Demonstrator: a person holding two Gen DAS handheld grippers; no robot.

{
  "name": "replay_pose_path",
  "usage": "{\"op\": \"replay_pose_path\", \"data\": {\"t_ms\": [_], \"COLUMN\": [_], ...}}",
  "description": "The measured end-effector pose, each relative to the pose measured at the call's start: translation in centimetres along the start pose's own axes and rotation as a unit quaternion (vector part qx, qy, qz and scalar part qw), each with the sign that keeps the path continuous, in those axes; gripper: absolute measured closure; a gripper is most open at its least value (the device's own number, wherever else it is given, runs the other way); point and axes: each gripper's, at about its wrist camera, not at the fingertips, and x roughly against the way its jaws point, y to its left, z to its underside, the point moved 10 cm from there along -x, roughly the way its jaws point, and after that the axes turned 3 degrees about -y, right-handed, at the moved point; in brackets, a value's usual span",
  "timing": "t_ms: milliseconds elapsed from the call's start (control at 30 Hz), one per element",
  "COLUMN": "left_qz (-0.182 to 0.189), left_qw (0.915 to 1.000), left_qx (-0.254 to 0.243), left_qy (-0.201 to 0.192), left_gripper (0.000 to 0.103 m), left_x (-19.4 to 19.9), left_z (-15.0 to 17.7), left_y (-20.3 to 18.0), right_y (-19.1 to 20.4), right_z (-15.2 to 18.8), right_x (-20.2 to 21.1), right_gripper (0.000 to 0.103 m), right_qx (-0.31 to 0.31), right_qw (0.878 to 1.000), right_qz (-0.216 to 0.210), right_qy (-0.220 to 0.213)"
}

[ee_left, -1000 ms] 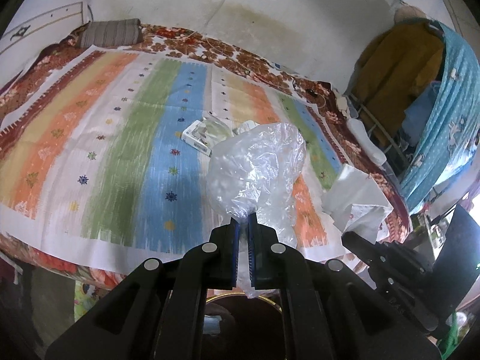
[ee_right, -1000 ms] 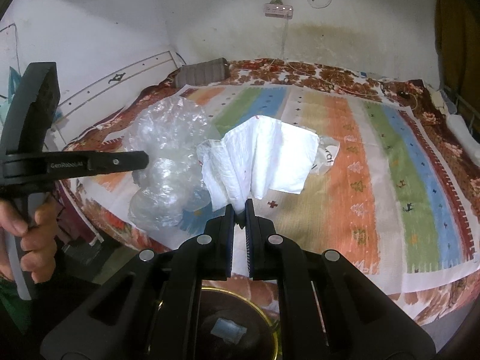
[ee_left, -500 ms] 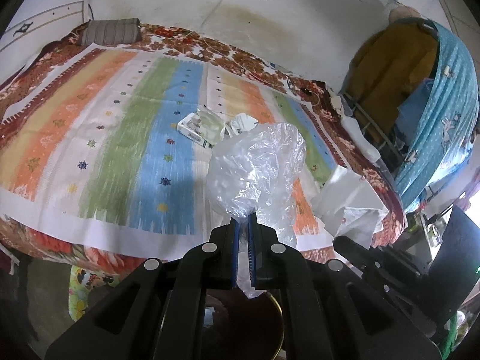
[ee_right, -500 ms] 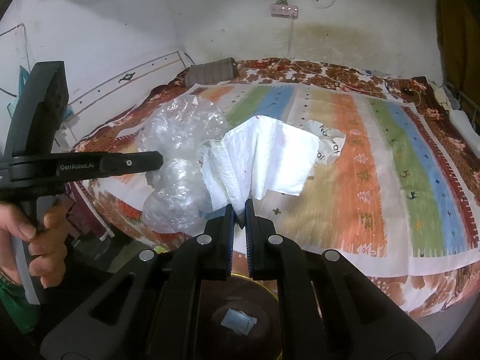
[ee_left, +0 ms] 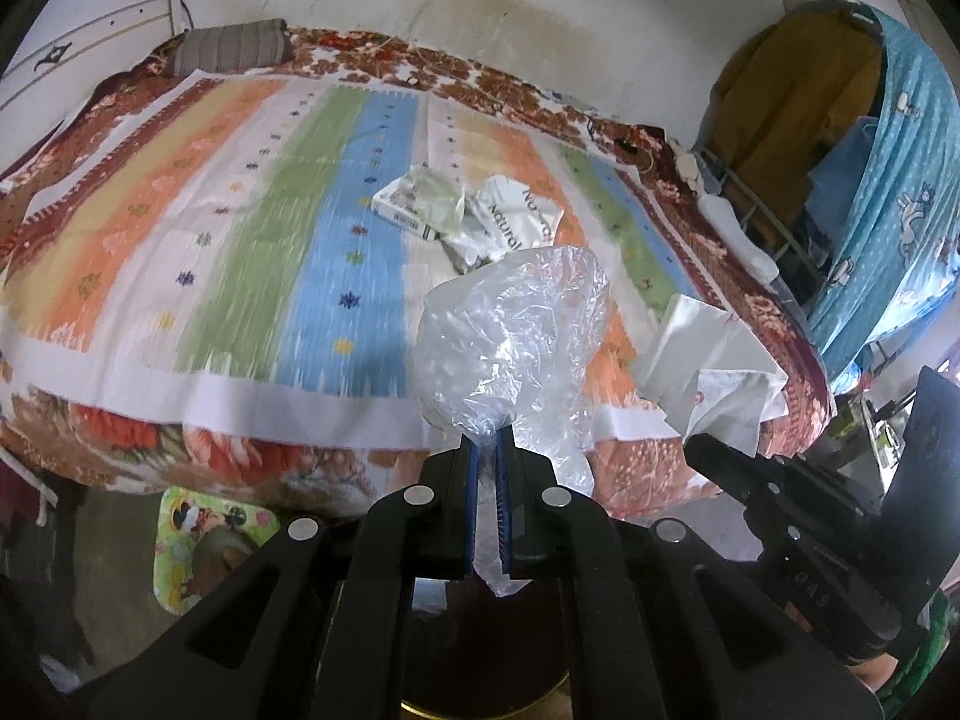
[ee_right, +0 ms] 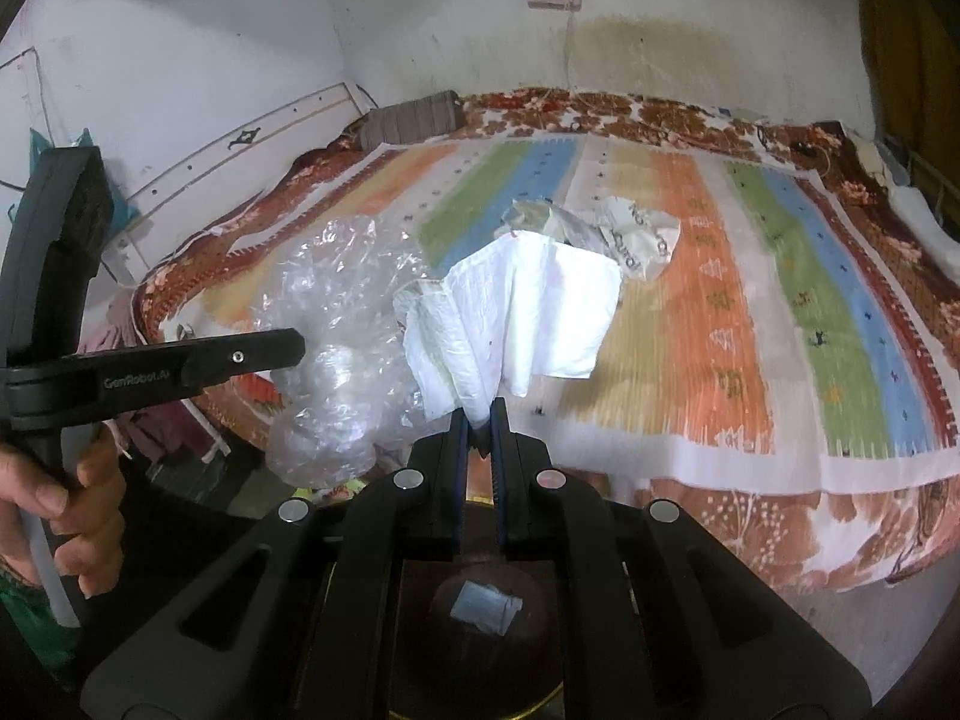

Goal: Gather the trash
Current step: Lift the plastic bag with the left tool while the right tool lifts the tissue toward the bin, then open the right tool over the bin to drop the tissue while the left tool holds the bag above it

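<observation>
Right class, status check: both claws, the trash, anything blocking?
Left claw shut on clear plastic bag. Right claw shut on white paper. Crumpled wrappers on bed. Bin below, nothing blocking.

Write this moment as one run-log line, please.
left tongs: shut on clear plastic bag | right tongs: shut on white paper | wrappers: on bed

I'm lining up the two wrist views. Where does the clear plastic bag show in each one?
Left wrist view: the clear plastic bag is at centre, pinched in the left tool just above its tips.
Right wrist view: the same bag is left of centre, beside the white paper held in the right tool.
Shared landmark: the crumpled printed wrapper on the striped bedspread.
</observation>
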Motion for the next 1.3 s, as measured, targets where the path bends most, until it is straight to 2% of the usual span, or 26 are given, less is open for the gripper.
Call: {"op": "replay_pose_path", "data": {"t_ms": [267,667,833,900,1033,1133,1200,1267,1300], "left_qz": [-0.007,-0.037,-0.063,-0.063,-0.076,-0.084,-0.085,-0.080,-0.077], "left_qw": [0.9997,0.9971,0.9916,0.9896,0.9882,0.9838,0.9806,0.9787,0.9789], "left_qx": [0.000,-0.004,0.018,0.026,0.024,0.030,0.044,0.065,0.073], "left_qy": [0.025,0.066,0.112,0.127,0.131,0.155,0.171,0.177,0.175], "left_gripper": [0.099,0.099,0.099,0.099,0.099,0.098,0.095,0.070,0.065], "left_x": [-0.2,-1.4,-3.3,-4.0,-4.5,-5.7,-6.4,-6.8,-6.8], "left_z": [2.9,6.8,9.7,10.4,10.5,11.4,12.0,12.0,11.8], "left_y": [-0.2,-0.2,1.1,1.3,1.7,2.2,2.7,3.2,3.3], "right_y": [0.1,-0.1,-0.7,-0.8,-1.0,-0.7,-0.9,-1.0,-1.0], "right_z": [2.6,6.3,10.2,11.0,12.6,13.4,14.2,14.6,14.7], "right_x": [-0.4,-1.1,-2.8,-3.3,-4.3,-4.9,-5.3,-5.5,-5.6], "right_gripper": [0.097,0.097,0.097,0.097,0.097,0.095,0.073,0.067,0.066], "right_qx": [-0.010,-0.020,-0.049,-0.053,-0.065,-0.075,-0.089,-0.096,-0.096], "right_qw": [1.000,0.997,0.989,0.987,0.982,0.978,0.975,0.972,0.972], "right_qz": [0.003,0.027,0.034,0.037,0.039,0.028,0.030,0.028,0.029], "right_qy": [0.029,0.072,0.133,0.144,0.174,0.192,0.203,0.212,0.213]}}
